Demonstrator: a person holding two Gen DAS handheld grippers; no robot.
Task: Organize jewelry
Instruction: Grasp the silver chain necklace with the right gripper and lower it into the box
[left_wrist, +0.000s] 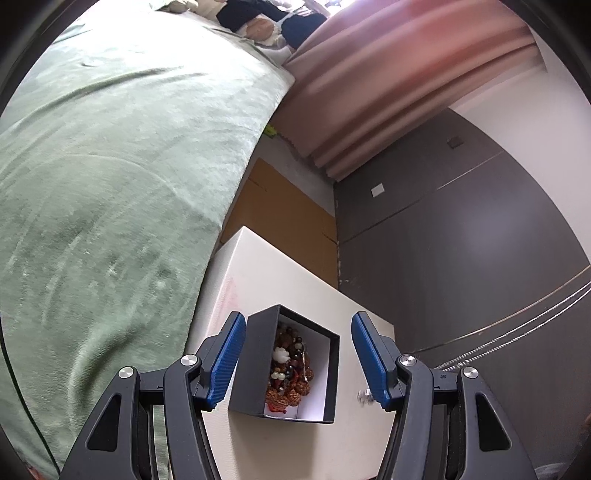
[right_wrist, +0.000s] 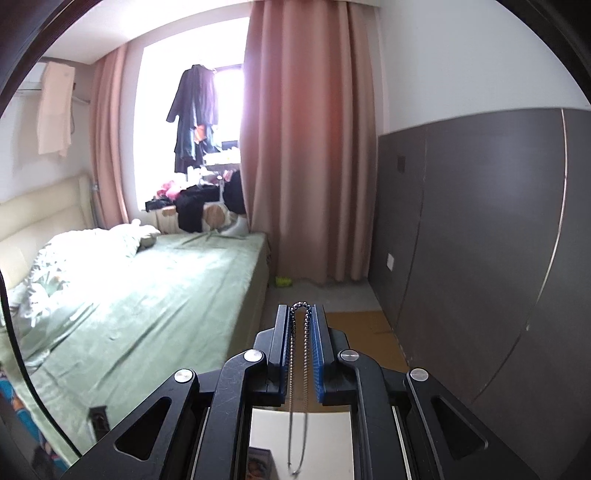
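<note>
Lower centre of the left wrist view: black box (left_wrist: 288, 369) of mixed beads (left_wrist: 290, 369), lid off, on a white worktop (left_wrist: 280, 280).
Left gripper (left_wrist: 297, 356): blue fingers (left_wrist: 227, 358) spread wide, flanking the box, nothing held. Right gripper (right_wrist: 300, 350): fingers together, clamped on a silver chain (right_wrist: 298, 369) looped over their tips, strands hanging to the lower frame edge. Green bed (left_wrist: 110, 184) at left; pink curtain (right_wrist: 306, 147) upper centre.
</note>
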